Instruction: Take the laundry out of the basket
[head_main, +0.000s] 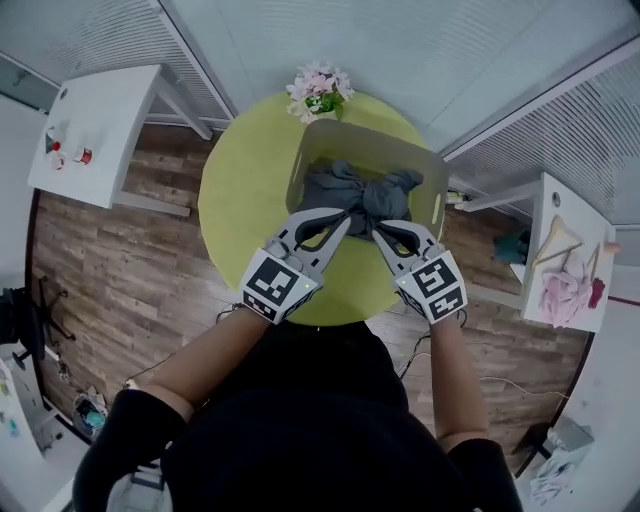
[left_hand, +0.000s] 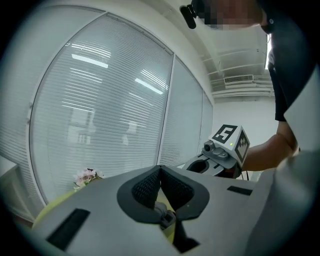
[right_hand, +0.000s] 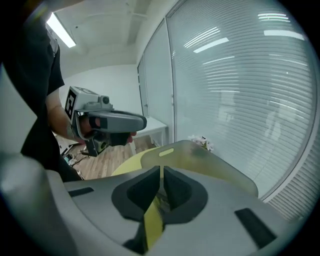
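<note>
Grey plastic left gripper (head_main: 346, 219): jaws together, nothing between the pads. Grey plastic right gripper (head_main: 379, 232): same, jaws closed, nothing held. Both tips angle inward and sit close to each other. In the head view they lie over the near edge of the crumpled dark grey laundry (head_main: 345, 185). Contact with the cloth can't be confirmed; neither gripper view shows fabric at the jaws.

All the laundry is inside the beige plastic basket (head_main: 309, 152), heaped toward its near side. The basket stands on the round yellow-green table (head_main: 240, 205), on the far half. A small pink-and-white flower bunch (head_main: 320, 90) is at the table's far edge, just beyond the basket.

Further out is brown wood-plank floor (head_main: 130, 270), with a white rectangular side table (head_main: 105, 125) to the left. A second white table (head_main: 545, 210) to the right has pink garments (head_main: 560, 290) on it.
</note>
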